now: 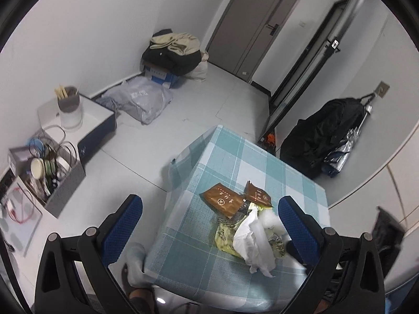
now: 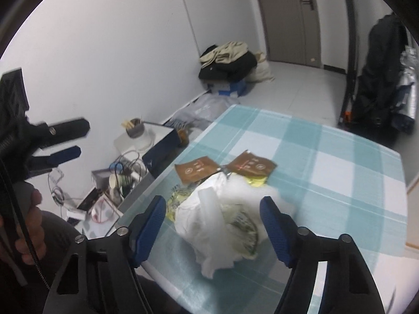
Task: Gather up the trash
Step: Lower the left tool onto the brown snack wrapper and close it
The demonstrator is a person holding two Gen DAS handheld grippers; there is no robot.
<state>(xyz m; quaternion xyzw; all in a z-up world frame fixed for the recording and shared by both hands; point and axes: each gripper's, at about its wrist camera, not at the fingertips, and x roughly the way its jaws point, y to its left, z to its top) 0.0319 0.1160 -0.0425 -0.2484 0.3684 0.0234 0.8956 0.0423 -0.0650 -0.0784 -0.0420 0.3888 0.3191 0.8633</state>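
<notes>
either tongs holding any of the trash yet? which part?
No. Right tongs straddle the white crumpled wrapper, pads clear of it. Left tongs are open and empty.

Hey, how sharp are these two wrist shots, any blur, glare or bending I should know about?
Left wrist view: mostly sharp, the brown packets readable; fisheye bends the door and walls, dark corners; a small glare spot at the bottom edge. Right wrist view: softer, with motion blur on the white trash pile between the right tongs, and the left tongs at the frame's left smeared.
</notes>
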